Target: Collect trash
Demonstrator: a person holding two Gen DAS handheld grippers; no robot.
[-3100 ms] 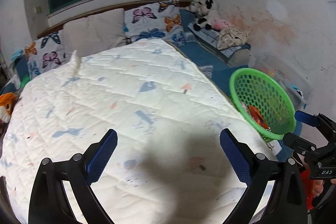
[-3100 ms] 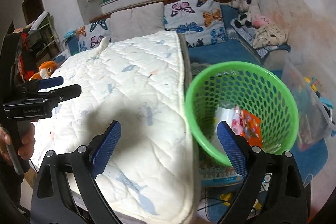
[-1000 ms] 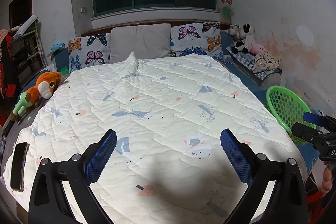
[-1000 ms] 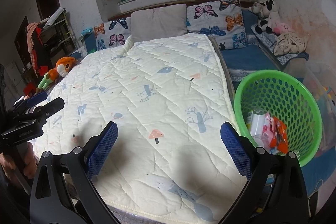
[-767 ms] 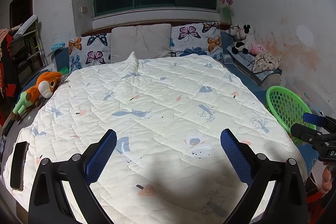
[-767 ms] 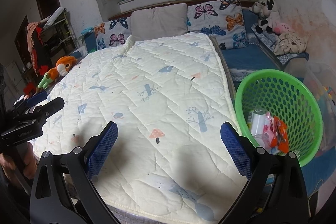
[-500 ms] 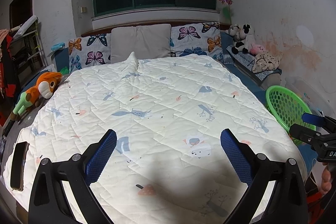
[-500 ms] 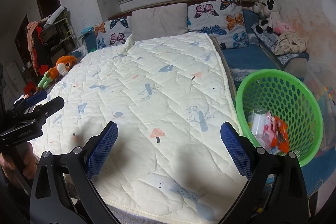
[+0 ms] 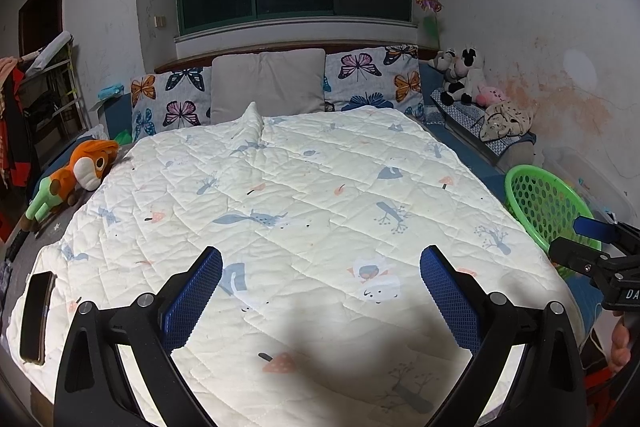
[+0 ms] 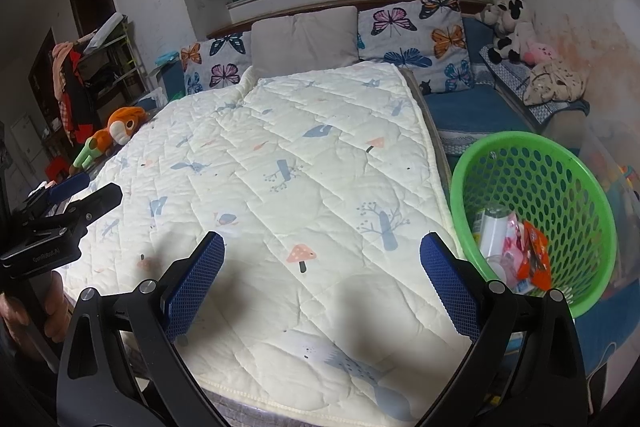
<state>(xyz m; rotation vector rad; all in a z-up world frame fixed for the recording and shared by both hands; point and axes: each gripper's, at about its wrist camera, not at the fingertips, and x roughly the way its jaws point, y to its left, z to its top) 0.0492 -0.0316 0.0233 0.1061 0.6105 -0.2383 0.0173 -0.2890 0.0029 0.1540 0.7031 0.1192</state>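
Since earlier, basket (image 10: 536, 163) right of fingers (image 10: 448, 283).

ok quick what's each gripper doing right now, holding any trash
left gripper: open, holding nothing, above the cream quilted bedspread.
right gripper: open, holding nothing.

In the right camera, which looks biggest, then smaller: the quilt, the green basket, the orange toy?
Quilt biggest.
Basket next.
Orange toy smallest, though it lies farther away, so true size is unsure.
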